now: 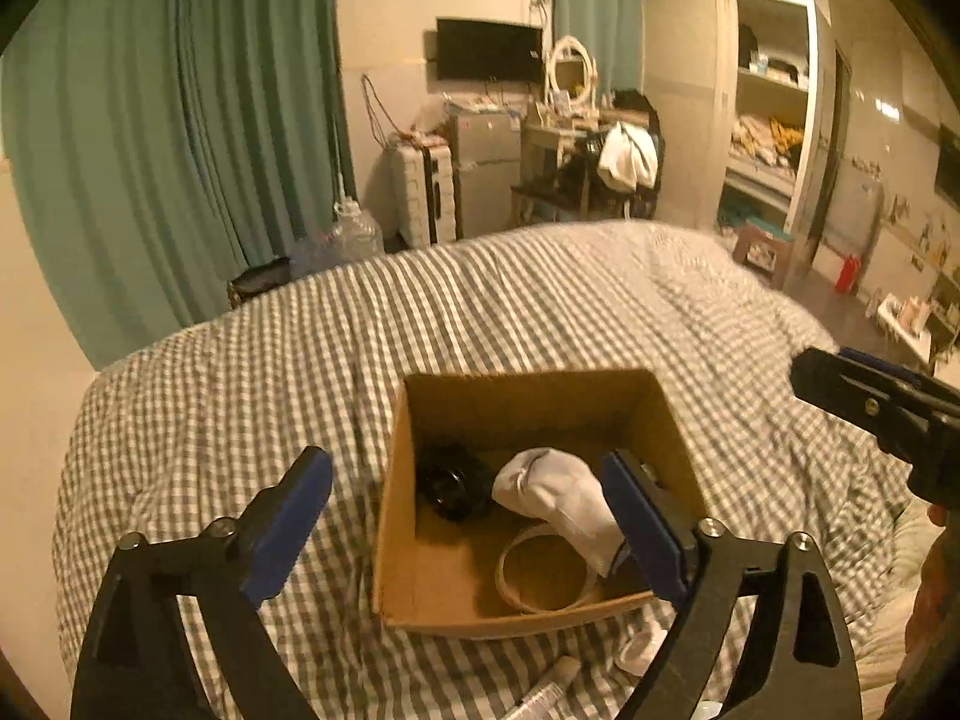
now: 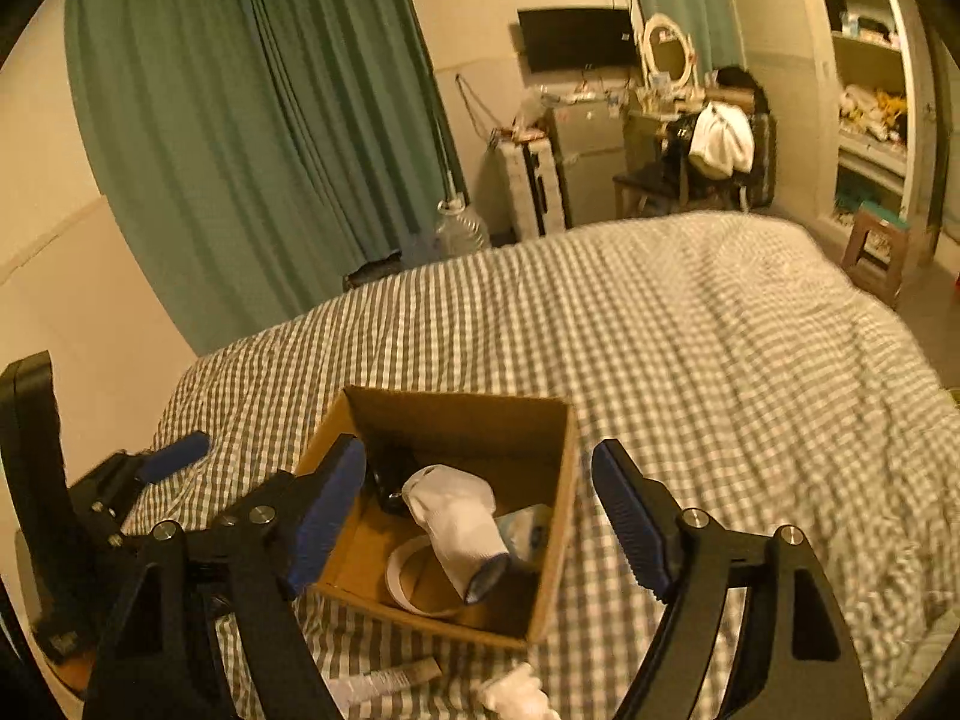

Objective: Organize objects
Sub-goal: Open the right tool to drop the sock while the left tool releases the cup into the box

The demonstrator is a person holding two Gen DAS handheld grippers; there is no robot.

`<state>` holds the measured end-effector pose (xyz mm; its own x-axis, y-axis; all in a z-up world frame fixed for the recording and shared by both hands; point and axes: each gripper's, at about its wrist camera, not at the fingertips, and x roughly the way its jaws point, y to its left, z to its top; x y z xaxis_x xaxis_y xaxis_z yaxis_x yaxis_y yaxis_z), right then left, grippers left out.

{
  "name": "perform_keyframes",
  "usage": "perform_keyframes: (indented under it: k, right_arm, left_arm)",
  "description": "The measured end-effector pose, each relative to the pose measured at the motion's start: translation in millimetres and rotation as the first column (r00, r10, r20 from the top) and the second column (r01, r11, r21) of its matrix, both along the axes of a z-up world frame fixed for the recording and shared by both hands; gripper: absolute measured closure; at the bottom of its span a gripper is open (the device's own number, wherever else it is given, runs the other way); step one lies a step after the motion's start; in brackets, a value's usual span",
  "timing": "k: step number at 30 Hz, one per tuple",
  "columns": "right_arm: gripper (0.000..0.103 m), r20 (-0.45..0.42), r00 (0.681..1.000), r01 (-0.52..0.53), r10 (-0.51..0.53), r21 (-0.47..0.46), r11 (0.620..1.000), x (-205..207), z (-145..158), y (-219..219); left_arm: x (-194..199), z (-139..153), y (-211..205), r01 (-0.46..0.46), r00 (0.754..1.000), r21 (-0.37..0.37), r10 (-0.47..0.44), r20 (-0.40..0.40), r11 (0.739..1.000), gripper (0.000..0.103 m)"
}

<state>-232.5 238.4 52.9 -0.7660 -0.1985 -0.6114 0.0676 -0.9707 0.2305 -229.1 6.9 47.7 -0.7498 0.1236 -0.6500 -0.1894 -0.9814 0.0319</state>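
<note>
An open cardboard box (image 1: 675, 420) (image 2: 558, 516) sits on the checked bed cover. Inside lie a white sock (image 1: 558, 495) (image 2: 459, 519), a black round object (image 1: 450, 483) (image 2: 390, 483), a tape ring (image 1: 543, 573) (image 2: 414, 576) and a small blue-white packet (image 2: 528, 531). My left gripper (image 1: 474, 531) is open and empty, its jaws either side of the box's left wall. My right gripper (image 2: 480, 519) is open and empty above the box; it also shows at the right edge of the left wrist view (image 1: 876, 414). A white tube (image 1: 546, 690) (image 2: 390, 681) and a crumpled white item (image 1: 642, 651) (image 2: 516, 693) lie in front of the box.
The bed cover (image 1: 540, 300) (image 2: 720, 330) stretches far beyond the box. Green curtains (image 1: 180, 150), a suitcase (image 1: 426, 192), a fridge, a cluttered desk and chair (image 1: 618, 162) and an open wardrobe (image 1: 774, 102) stand past the bed.
</note>
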Motion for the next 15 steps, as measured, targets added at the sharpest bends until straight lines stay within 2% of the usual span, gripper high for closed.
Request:
perform_keyframes:
  k: [7,11,15]
  right_arm:
    - [0.023,-0.053,0.998,0.026,-0.023,0.058,0.998,59,37,5]
    - [0.023,-0.06,0.997,0.049,-0.044,0.08,0.996,92,41,15]
    - [0.023,-0.041,0.997,0.065,-0.062,0.076,0.995,115,26,26]
  left_arm:
    - [43,31,-10,-0.023,0.998,0.041,0.025,-0.05,0.999,0.006]
    - [66,28,-11,-0.029,0.998,0.046,0.031,-0.055,0.999,0.006]
    - [85,9,-9,-0.033,0.999,0.036,0.034,-0.042,0.999,0.006]
